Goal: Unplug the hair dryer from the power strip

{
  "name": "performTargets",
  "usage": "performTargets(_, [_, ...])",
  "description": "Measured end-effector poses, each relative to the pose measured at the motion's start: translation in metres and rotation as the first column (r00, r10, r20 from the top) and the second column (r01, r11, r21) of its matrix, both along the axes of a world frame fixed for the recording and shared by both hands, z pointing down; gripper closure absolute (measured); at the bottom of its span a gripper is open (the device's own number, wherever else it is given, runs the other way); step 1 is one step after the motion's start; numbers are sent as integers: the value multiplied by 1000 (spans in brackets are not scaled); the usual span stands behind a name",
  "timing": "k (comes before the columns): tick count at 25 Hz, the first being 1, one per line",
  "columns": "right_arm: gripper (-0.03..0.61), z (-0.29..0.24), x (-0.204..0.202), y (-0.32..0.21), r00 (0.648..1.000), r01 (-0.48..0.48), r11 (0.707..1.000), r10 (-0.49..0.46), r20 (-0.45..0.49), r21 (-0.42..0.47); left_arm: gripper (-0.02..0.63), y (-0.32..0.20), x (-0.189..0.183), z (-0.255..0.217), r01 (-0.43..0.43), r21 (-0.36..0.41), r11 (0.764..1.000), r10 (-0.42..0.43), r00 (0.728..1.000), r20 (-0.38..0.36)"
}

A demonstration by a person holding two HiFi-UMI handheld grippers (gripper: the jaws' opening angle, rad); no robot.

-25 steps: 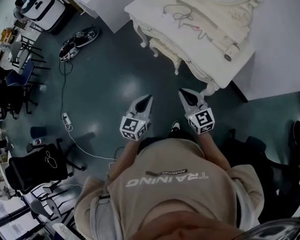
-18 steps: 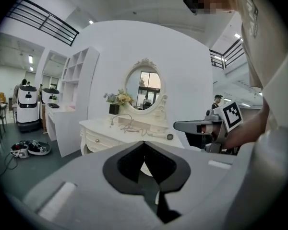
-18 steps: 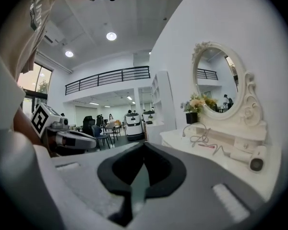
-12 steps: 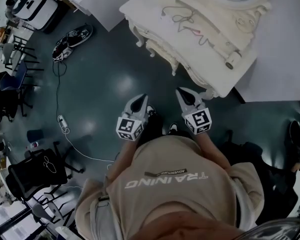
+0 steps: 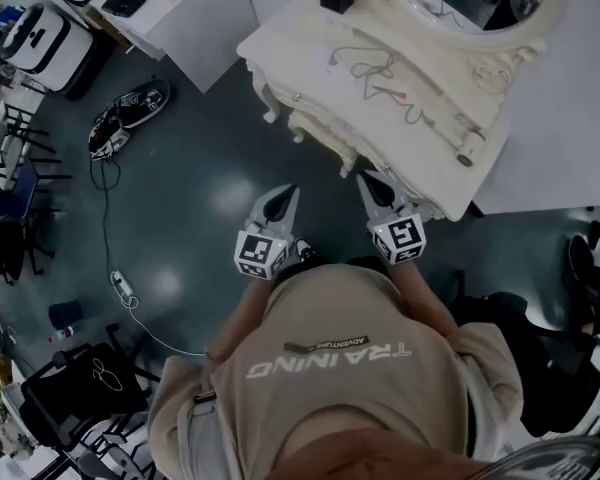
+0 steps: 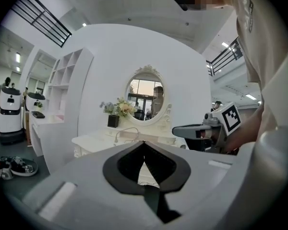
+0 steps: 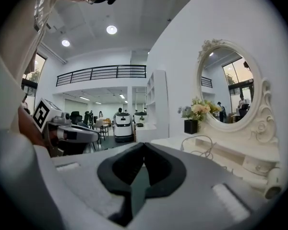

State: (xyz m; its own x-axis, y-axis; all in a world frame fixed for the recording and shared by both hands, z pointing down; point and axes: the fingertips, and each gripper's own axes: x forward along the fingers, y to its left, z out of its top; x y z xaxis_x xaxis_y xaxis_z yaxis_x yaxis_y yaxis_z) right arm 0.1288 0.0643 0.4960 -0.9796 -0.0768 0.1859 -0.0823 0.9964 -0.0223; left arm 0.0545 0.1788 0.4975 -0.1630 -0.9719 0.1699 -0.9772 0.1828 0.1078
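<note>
In the head view, the person is holding two grippers side by side, the left gripper (image 5: 287, 192) and the right gripper (image 5: 366, 179). Both are pointing toward the one cream dressing table (image 5: 310, 43). The one hair dryer (image 5: 467, 152) is lying on the table's right end, beyond and to the right of the right gripper, apart from it. It is lying farther still from the left gripper. Thin cables (image 5: 375, 68) are looping across the middle of the tabletop; where the dryer's own cable is ending cannot be told. One white power strip (image 5: 120, 286) is lying on the floor, well to the left of the left gripper and well apart from the table.

In the left gripper view, the jaws are pressing together at their tips with nothing between them. Beyond them the table is carrying one oval mirror (image 6: 145, 97) and one pot of flowers (image 6: 116, 111). The right gripper is showing at the right.

In the right gripper view, the jaws are likewise pressing together, gripping nothing. The hair dryer's rounded end is showing low at the far right, ahead of the jaws and clear of them. The left gripper is showing at the left.
</note>
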Motion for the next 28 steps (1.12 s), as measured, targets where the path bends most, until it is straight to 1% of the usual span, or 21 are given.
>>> performTargets(3, [574, -6, -36, 0, 1000, -22, 1000, 22, 11, 22, 607, 2, -38, 0, -23, 5, 1000, 23, 1000, 15])
performTargets(5, [574, -4, -54, -2, 999, -36, 999, 36, 10, 18, 607, 1, -59, 7, -29, 1, 1000, 29, 1000, -1])
performTargets(10, [574, 15, -80, -20, 996, -67, 998, 67, -58, -3, 607, -11, -95, 20, -27, -15, 1000, 26, 999, -34])
performTargets(16, [574, 28, -119, -63, 995, -75, 997, 73, -61, -21, 607, -49, -133, 35, -30, -35, 999, 29, 998, -47])
performTargets(21, [574, 41, -159, -106, 998, -31, 999, 29, -51, -29, 607, -96, -170, 34, -11, -64, 998, 9, 999, -31])
performTargets(28, [574, 34, -222, -170, 998, 59, 997, -60, -17, -54, 607, -171, -224, 2, 15, -72, 997, -13, 999, 30])
